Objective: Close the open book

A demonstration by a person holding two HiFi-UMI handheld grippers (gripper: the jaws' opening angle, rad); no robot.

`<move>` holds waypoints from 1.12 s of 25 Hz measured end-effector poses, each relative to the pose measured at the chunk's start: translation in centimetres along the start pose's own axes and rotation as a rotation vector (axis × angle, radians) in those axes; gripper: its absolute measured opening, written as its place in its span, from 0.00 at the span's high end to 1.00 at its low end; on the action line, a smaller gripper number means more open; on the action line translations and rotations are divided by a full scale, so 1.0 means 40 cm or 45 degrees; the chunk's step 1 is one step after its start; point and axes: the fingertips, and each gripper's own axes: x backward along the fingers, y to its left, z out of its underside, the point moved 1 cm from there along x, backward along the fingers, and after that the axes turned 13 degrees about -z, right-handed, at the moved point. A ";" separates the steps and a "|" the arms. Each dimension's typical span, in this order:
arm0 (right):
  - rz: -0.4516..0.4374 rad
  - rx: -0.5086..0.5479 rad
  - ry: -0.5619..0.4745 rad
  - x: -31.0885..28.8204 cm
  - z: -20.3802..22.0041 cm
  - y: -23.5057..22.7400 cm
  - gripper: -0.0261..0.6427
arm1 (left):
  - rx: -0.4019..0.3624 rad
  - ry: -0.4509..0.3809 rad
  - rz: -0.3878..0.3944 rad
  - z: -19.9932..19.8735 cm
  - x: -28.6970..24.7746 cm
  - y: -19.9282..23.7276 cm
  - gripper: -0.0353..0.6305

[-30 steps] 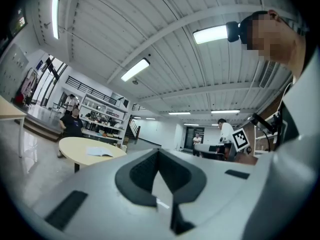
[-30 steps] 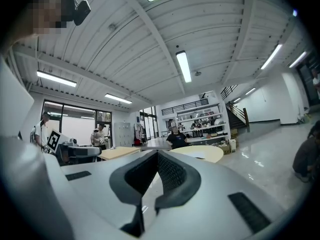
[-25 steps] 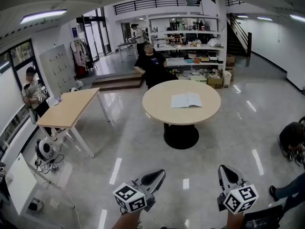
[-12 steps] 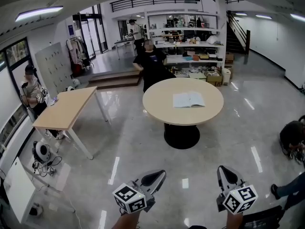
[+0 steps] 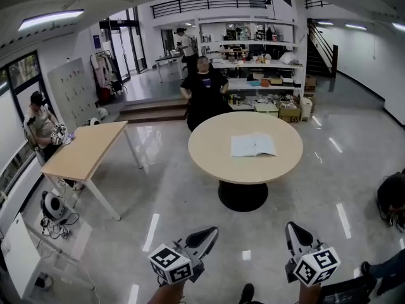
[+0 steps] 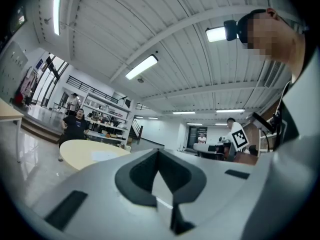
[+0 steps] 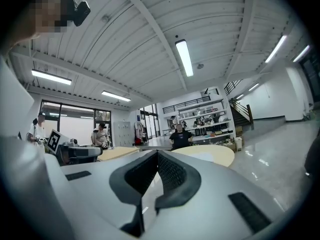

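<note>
An open book [image 5: 253, 145] with pale pages lies flat on a round beige table [image 5: 215, 154] in the middle of the head view, some way ahead of me. My left gripper [image 5: 212, 232] and right gripper [image 5: 292, 227] show at the bottom of that view, both far short of the table, held level and side by side. Each has its jaws together with nothing between them. In the left gripper view the round table [image 6: 87, 152] lies at the left beyond the shut left gripper [image 6: 159, 153]. In the right gripper view the table [image 7: 212, 154] lies just past the shut right gripper [image 7: 157, 154].
A person in black [image 5: 204, 97] stands behind the round table. A rectangular wooden table [image 5: 85, 151] stands at the left with a seated person [image 5: 39, 128] beside it. Shelves [image 5: 253, 62] line the back wall. Another person's legs [image 5: 383, 268] show at the right edge. Glossy floor [image 5: 177, 201] lies between me and the table.
The round table and book appear larger and lower in the head view: I have moved toward them. Both grippers keep their pose, jaws together. The person in black has turned to face away.
</note>
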 end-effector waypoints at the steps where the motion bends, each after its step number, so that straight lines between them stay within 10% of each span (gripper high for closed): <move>1: -0.010 -0.004 -0.004 -0.024 -0.011 -0.030 0.96 | 0.001 0.000 -0.010 -0.009 -0.032 0.012 0.96; 28: -0.057 -0.030 0.043 -0.805 -0.096 -0.613 0.96 | 0.017 0.017 -0.065 -0.116 -0.769 0.577 0.96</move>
